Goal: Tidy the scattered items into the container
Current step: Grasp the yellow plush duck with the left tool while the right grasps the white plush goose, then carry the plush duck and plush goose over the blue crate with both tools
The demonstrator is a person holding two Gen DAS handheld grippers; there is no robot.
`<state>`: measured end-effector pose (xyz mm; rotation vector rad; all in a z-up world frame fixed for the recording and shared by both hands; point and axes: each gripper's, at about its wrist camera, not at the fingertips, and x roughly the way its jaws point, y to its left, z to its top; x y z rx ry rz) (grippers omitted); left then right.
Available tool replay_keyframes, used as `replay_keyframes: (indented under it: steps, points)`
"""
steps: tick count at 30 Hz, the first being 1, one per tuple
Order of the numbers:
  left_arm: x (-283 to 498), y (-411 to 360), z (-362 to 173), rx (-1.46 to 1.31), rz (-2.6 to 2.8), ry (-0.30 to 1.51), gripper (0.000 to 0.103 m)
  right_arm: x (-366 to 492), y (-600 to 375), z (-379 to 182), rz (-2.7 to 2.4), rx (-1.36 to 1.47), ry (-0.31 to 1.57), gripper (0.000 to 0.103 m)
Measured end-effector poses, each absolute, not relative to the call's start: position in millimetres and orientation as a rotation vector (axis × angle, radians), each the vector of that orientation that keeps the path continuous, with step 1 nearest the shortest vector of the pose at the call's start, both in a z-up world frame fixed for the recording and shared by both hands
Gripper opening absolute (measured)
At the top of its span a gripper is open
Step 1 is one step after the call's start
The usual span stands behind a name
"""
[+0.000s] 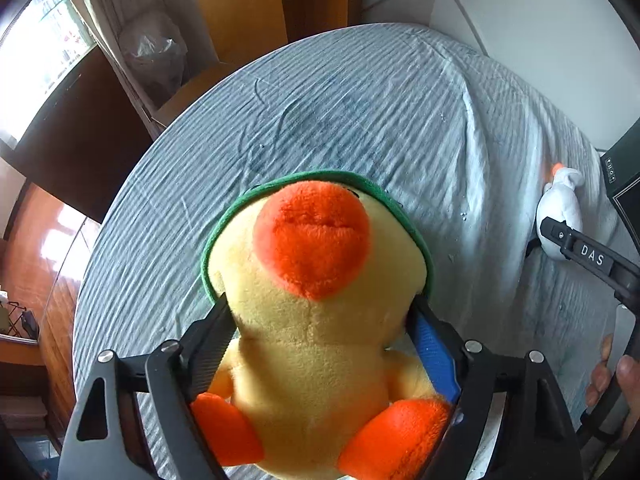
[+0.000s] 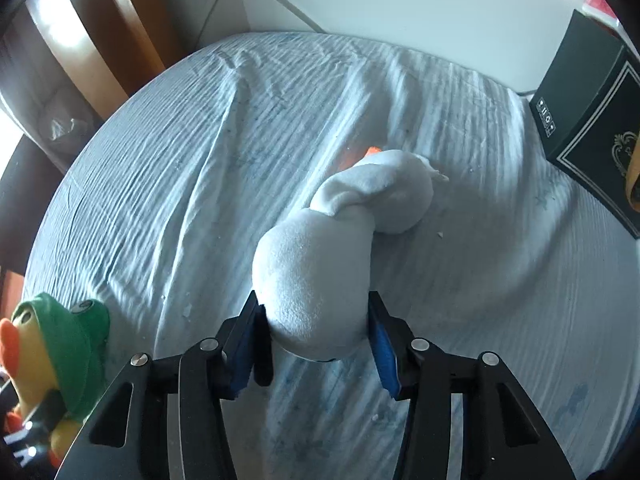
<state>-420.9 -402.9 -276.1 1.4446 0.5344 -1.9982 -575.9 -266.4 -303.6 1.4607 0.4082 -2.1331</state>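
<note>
While both sets of jaws straddle soft toys, each grip reads a little differently. On the left gripper (image 1: 320, 344) the jaws press into the flanks of the yellow duck plush (image 1: 316, 320), whose pile bulges around the pads, so it looks gripped at the body below its green frog hood (image 1: 316, 180). On the right gripper (image 2: 316, 320) the jaws sit tight against both sides of the white plush goose (image 2: 320, 276), clamped on its rounded body, with the neck curling away toward a small orange beak (image 2: 373, 151).

Both toys lie on the bed (image 2: 160, 184), on a rumpled pale blue sheet, the duck to the goose's left. A black box (image 2: 592, 120) stands near the goose at the bed's edge; I judge it the likely container.

Both toys should be light, squashy and unbreakable. Gripping mid-body suits them; fabric compresses, so a shallow pinch could slip.
</note>
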Motion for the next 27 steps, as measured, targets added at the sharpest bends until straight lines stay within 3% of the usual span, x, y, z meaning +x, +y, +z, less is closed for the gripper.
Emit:
replay_keyframes:
  steps: [5,8,10,13,14,16,18,27]
  points:
    - [-409,-394,-275,1.439,-2.036,0.53,0.077,-535,-245,-269,-2.13,1.34,0.407,0.048]
    - [-398,-386,-271,1.439,-2.071,0.521,0.068,-503,-232,-245,-2.115,1.278,0.397,0.048]
    - [-388,-377,-265,1.435,-2.096,0.503,0.055,-485,-228,-231,-2.107,1.249,0.391,0.048]
    - [-373,-370,-261,1.465,-2.126,0.496,0.055,-456,-220,-216,-2.084,1.231,0.383,0.048]
    - [-366,-370,-260,1.465,-2.129,0.493,0.056,-449,-217,-215,-2.078,1.23,0.383,0.048]
    - [-356,-372,-258,1.463,-2.134,0.475,0.074,-436,-210,-215,-2.083,1.228,0.389,0.048]
    - [-348,-377,-255,1.455,-2.133,0.469,0.082,-426,-201,-217,-2.094,1.239,0.379,0.048]
    - [-321,-367,-215,1.417,-2.254,0.432,0.088,-393,-179,-224,-2.093,1.285,0.334,0.048]
